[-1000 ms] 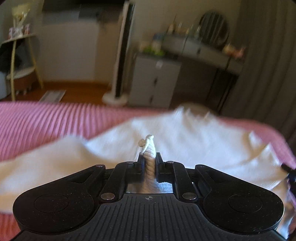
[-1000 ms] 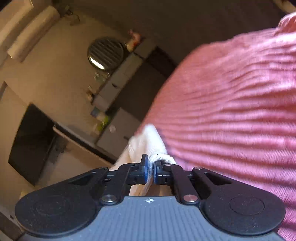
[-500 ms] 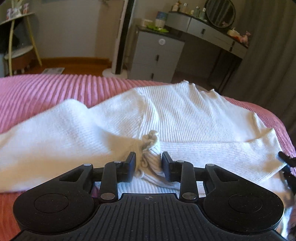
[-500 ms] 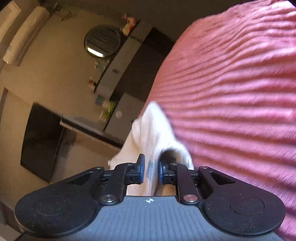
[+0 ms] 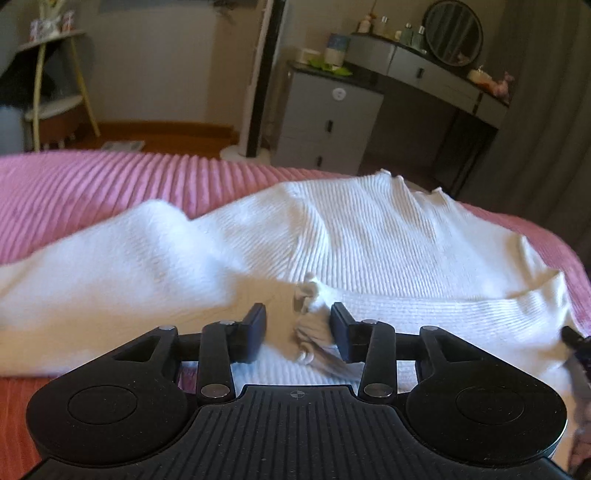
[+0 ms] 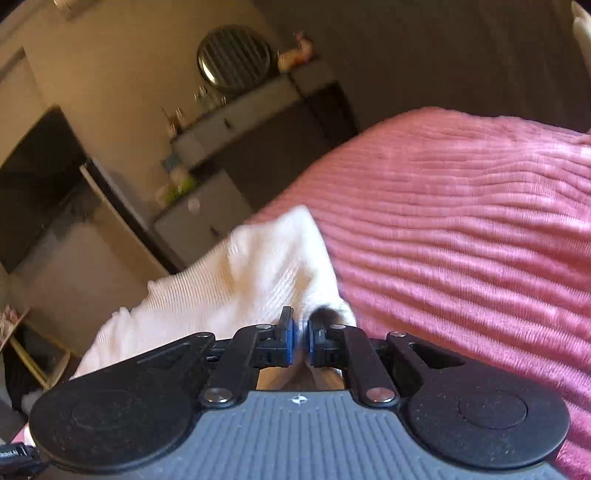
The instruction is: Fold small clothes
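A white ribbed sweater (image 5: 369, 229) lies spread across the pink ribbed bedcover (image 5: 110, 184). My left gripper (image 5: 298, 317) hovers low over its near edge with its jaws opening. A bunched bit of knit (image 5: 310, 299) sits loose between them, leaning toward the right finger, and the pads do not press it. In the right wrist view the sweater (image 6: 258, 266) rises in a fold straight off my right gripper (image 6: 301, 326), whose blue pads are shut on its edge. The pink bedcover (image 6: 461, 221) fills the right of that view.
Beyond the bed's far edge stand a grey drawer unit (image 5: 328, 122), a vanity desk with a round mirror (image 5: 452, 33), a tall white fan column (image 5: 258, 81) and a yellow-legged shelf (image 5: 55, 85). A dark curtain (image 5: 546, 110) hangs at the right.
The left jaws have parted and let go of the pinched knit, which has sunk onto the sweater. The right gripper has rolled, loosened briefly and closed again on the sweater's edge.
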`<state>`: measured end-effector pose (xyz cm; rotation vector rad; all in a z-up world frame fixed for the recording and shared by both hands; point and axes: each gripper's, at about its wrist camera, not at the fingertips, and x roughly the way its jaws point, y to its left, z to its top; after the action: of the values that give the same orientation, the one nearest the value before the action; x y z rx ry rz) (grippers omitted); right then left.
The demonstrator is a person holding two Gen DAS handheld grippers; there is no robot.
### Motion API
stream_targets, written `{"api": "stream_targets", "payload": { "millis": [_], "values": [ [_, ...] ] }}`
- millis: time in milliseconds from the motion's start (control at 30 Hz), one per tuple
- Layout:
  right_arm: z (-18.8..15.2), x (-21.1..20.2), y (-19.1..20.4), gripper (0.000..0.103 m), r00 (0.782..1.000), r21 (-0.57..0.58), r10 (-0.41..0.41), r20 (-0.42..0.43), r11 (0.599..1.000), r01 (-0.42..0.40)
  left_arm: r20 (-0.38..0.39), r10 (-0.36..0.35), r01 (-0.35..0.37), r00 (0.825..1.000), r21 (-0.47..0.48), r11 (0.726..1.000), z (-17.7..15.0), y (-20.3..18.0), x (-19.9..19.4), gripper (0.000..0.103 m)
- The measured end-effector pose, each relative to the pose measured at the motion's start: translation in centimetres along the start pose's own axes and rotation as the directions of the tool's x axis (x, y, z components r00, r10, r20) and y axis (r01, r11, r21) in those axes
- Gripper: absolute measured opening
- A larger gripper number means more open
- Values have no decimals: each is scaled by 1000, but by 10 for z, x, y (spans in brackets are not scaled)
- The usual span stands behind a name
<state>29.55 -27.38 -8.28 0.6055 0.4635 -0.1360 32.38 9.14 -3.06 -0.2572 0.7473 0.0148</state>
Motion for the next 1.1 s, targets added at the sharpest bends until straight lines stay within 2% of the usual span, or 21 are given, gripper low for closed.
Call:
{"api": "stream_targets", "payload": {
  "millis": [67,167,200,233,267,333,433,600,700,900,1000,1033,1067,1100],
  "values": [
    [2,-5,4,10,1000,-16,-17,-1,1000,17,9,-1,1,1000,-13,1000,-2,9,-13,52],
    [0,-17,10,16,999,-18,-34,4,999,34,40,51,-50,998,-42,998,-7,31,-41,61],
    [0,-19,14,21,1000,-10,-26,-9,1000,26,47,63,-60,997,-62,996,-9,40,-49,64],
    [0,-24,13,30,1000,20,0,-22,1000,0,51,80,-75,995,-97,992,-13,54,-59,70],
    [-2,-26,15,33,998,62,45,-41,997,-42,49,100,-93,994,-130,987,-16,66,-66,70],
    [-8,-25,20,34,989,133,118,-95,986,-105,37,113,-106,993,-156,982,-22,84,-76,69],
    [-24,-20,34,34,952,216,247,-179,954,-206,12,115,-111,993,-180,977,-32,95,-85,70],
    [-53,-4,63,34,872,291,400,-282,902,-320,-1,110,-106,994,-283,953,-42,119,-89,71],
    [-70,4,83,35,856,265,418,-305,900,-346,12,113,-100,993,-388,916,-47,145,-97,74],
    [-94,13,138,35,840,123,425,-337,905,-408,40,205,-154,978,-524,838,-46,197,-110,76],
    [-98,14,152,33,820,133,452,-351,891,-434,58,199,-121,978,-619,776,-47,222,-113,76],
    [-98,13,152,28,814,146,461,-354,887,-439,69,202,-110,977,-649,753,-47,229,-113,76],
    [-98,11,148,26,802,167,473,-365,880,-444,78,206,-101,975,-675,731,-46,235,-113,76],
    [-98,10,143,23,775,200,496,-391,868,-455,86,213,-93,973,-701,708,-46,239,-114,76]
  ]
}}
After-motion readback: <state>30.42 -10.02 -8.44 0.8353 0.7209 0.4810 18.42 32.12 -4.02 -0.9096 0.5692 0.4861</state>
